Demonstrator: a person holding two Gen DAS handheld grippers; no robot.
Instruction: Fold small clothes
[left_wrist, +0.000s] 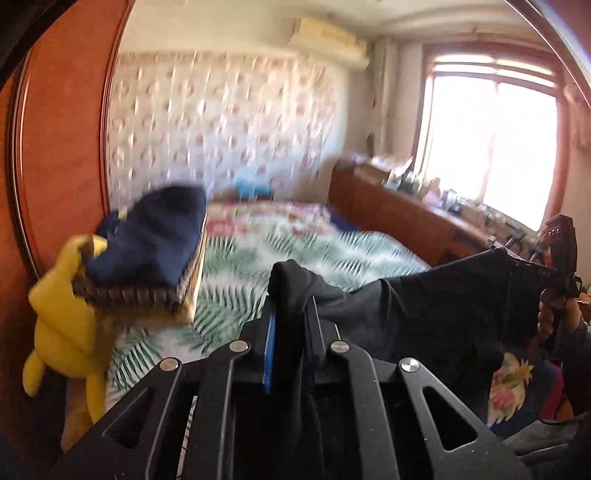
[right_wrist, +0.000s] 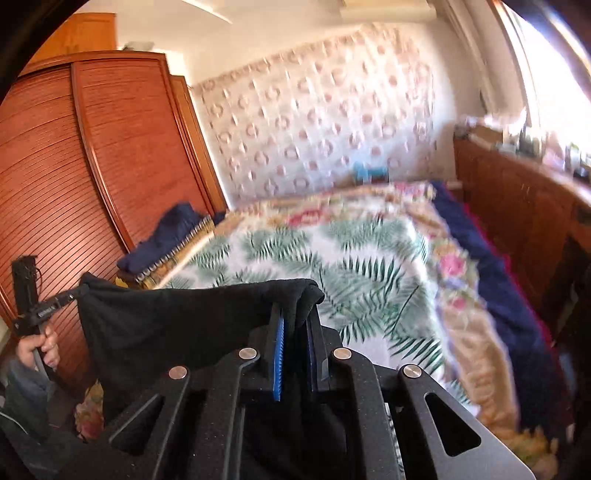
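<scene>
A black garment (left_wrist: 443, 306) is held stretched in the air above the bed (right_wrist: 351, 251), pinched at one corner by the left gripper (left_wrist: 291, 295) and at the other by the right gripper (right_wrist: 295, 302); each is clamped on a bunch of the cloth. Only in the left wrist view are a yellow plush toy (left_wrist: 62, 321) and the bright window (left_wrist: 491, 147) seen. The slatted wardrobe doors (right_wrist: 92, 147) are shown fully only in the right wrist view. A navy folded pile (left_wrist: 159, 236) lies at the bed's edge.
</scene>
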